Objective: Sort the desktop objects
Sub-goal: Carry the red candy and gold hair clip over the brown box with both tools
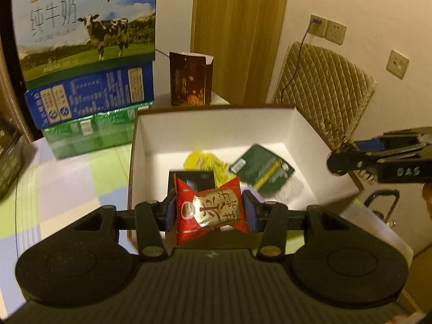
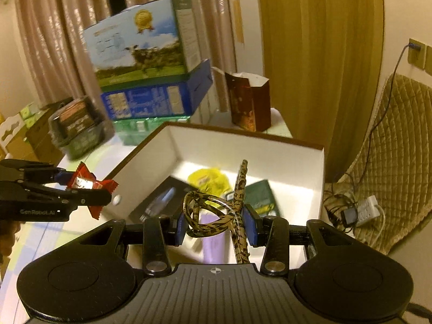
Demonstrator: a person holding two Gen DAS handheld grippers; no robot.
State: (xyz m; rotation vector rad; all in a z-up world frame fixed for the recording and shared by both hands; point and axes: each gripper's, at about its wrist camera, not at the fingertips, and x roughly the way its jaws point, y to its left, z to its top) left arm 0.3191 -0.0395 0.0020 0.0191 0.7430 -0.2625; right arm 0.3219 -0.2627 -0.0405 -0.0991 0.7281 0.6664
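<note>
- White box (image 1: pixel 216 124) sits open on the checkered tablecloth (image 1: pixel 67 178), a black package (image 2: pixel 162 202), green card (image 1: pixel 263 171) and yellow wrapper (image 1: pixel 202 162) inside.
- Right gripper (image 2: pixel 217 225) clamps tortoiseshell glasses (image 2: pixel 213 213) above the box.
- Left gripper (image 1: pixel 209 210) pinches a red snack packet (image 1: pixel 213 208) at the box's near edge.

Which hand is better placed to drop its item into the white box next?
Right, probably. The right gripper holds the glasses over the white box. The left gripper grips the red candy near the box's front edge; from the right view it looks outside the wall.
</note>
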